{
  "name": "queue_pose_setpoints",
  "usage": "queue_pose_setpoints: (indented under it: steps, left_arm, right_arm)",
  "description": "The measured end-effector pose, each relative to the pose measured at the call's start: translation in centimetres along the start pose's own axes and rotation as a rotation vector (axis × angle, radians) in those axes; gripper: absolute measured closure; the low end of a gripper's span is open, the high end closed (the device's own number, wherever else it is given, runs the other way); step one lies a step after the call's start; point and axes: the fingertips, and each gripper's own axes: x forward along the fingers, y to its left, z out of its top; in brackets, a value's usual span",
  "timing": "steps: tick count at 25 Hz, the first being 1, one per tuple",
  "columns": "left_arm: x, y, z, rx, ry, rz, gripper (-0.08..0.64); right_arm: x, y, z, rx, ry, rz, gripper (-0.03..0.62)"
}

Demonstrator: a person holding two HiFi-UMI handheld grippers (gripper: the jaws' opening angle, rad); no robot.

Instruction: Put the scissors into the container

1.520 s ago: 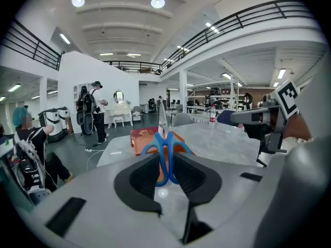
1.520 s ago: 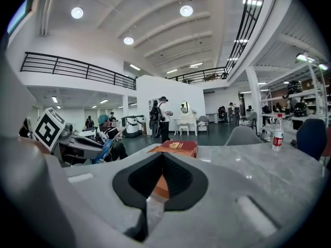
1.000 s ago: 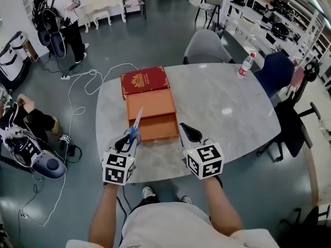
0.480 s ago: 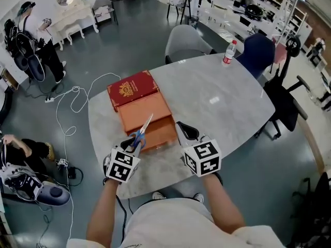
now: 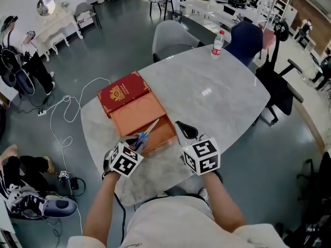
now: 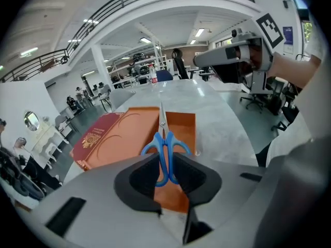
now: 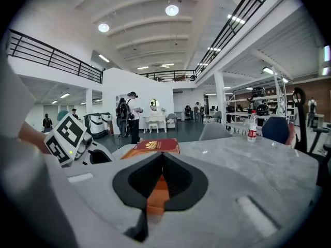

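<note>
The blue-handled scissors (image 5: 145,135) (image 6: 164,148) point away from me, their blades slanting over the open orange container (image 5: 135,113) (image 6: 126,133) on the marble table (image 5: 212,99). My left gripper (image 5: 136,140) (image 6: 165,161) is shut on the handles and hovers at the container's near edge. The container's red lid (image 5: 121,91) (image 6: 97,139) lies folded back on its far side. My right gripper (image 5: 184,130) (image 7: 162,158) is shut and holds nothing, just right of the container's near corner. Past its jaws I see the orange container (image 7: 156,192) and the red lid (image 7: 155,145).
A water bottle (image 5: 217,42) (image 7: 252,126) stands at the table's far edge. A grey chair (image 5: 170,37) and a blue chair (image 5: 247,39) sit behind the table. Cables (image 5: 67,112) trail over the floor at the left, near people and gear.
The left gripper has kept its hold on the scissors, whose blades now slant rightward over the container's near part. My head view has swung; the right gripper stays shut beside the container.
</note>
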Motion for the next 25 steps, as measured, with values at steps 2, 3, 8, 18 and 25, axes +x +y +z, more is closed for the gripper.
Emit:
queue_pose_setpoints:
  steps: [2,3,8,18,25]
  left_arm:
    - [0.6,0.1,0.0,0.026,0.021,-0.015,0.48]
    - [0.9,0.2,0.0,0.037,0.03,-0.023,0.48]
    - [2.5,0.8,-0.5,0.082,0.08,-0.057,0.48]
    - [5.3,0.3,-2.0,0.174,0.202,-0.125,0.48]
    - [6.4,-0.3,-2.2,0.225,0.24,-0.157,0.48]
  right_arm:
    - [0.2,-0.1,-0.2,0.006,0.002,-0.004,0.588]
    - [0.3,-0.1,-0.3,0.008,0.002,-0.005,0.588]
    - [0.8,-0.4,-1.2,0.018,0.01,-0.017,0.588]
    - [0.5,-1.2,-2.4,0.032,0.023,-0.033,0.588]
    - [0.4,-1.2,-3.1,0.037,0.042,-0.033,0.588]
